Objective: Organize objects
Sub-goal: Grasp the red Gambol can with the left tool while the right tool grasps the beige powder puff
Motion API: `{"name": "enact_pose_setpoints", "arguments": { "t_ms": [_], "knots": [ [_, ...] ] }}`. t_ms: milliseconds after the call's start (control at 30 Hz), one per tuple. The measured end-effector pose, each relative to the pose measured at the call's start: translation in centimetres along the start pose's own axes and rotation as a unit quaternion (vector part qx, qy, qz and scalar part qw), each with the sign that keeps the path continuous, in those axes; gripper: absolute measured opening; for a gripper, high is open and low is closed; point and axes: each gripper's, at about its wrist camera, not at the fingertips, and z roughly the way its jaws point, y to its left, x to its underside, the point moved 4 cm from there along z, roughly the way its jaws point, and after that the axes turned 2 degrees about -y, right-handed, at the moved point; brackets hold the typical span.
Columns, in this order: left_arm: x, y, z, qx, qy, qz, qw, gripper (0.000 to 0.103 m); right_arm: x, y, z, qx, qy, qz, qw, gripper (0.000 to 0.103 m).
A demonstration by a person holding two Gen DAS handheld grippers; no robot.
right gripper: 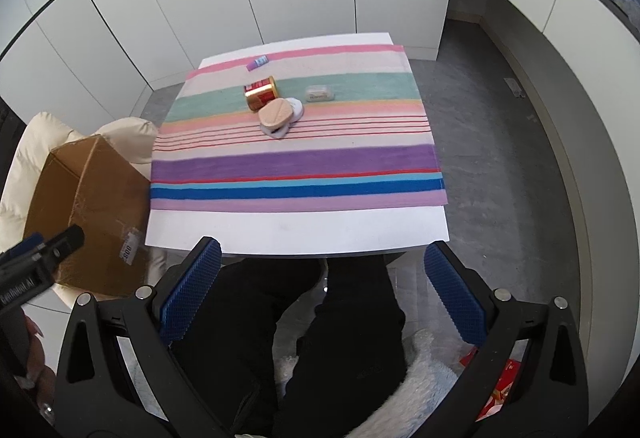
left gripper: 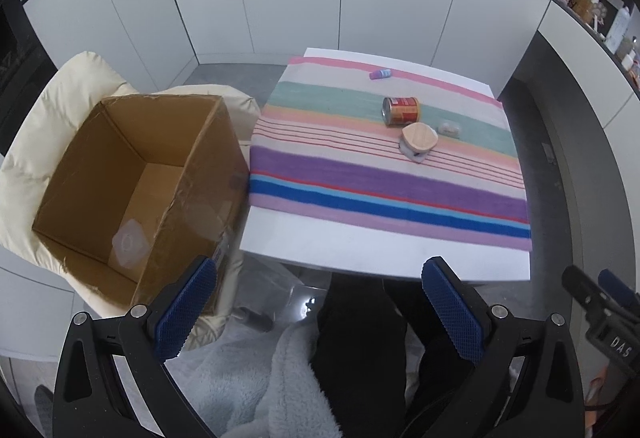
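Left wrist view showed the left tongs (left gripper: 316, 302) spread wide and empty off the white desk's (left gripper: 360, 250) near edge. The right tongs (right gripper: 322, 282) gaped likewise, while the red-and-gold tin can (left gripper: 401, 111) lay sideways toward the desk's far edge, touching a wooden-lidded round container (left gripper: 418, 140); an open brown cardboard box (left gripper: 132, 190) sat beside the left edge.
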Motion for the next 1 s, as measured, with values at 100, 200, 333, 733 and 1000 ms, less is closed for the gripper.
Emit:
{"name": "enact_pose_setpoints", "arguments": {
  "t_ms": [100, 200, 333, 733, 1000],
  "knots": [
    [-1.2, -0.3, 1.7, -0.004, 0.008, -0.006, 0.9999, 0.103, -0.6, -0.3, 2.0, -0.003, 0.011, -0.001, 1.0, 0.103],
    [-2.5, -0.7, 3.9, -0.009, 0.014, -0.01, 0.9998, 0.103, -1.4, -0.5, 4.2, -0.001, 0.02, -0.004, 1.0, 0.103],
    [-4.2, -1.1, 7.7, -0.016, 0.028, -0.013, 0.9994, 0.103, -3.0, -0.5, 7.2, 0.001, 0.021, -0.017, 1.0, 0.103],
    [-11.6, -3.1, 18.0, -0.01, 0.046, -0.003, 0.9989, 0.103, -9.0, 1.7, 18.3, 0.008, 0.016, -0.101, 0.995, 0.103],
    [-14.3, -4.0, 23.2, -0.042, 0.053, 0.009, 0.9977, 0.103, -12.3, 4.8, 27.2, 0.004, 0.027, -0.145, 0.989, 0.1]
  ]
}}
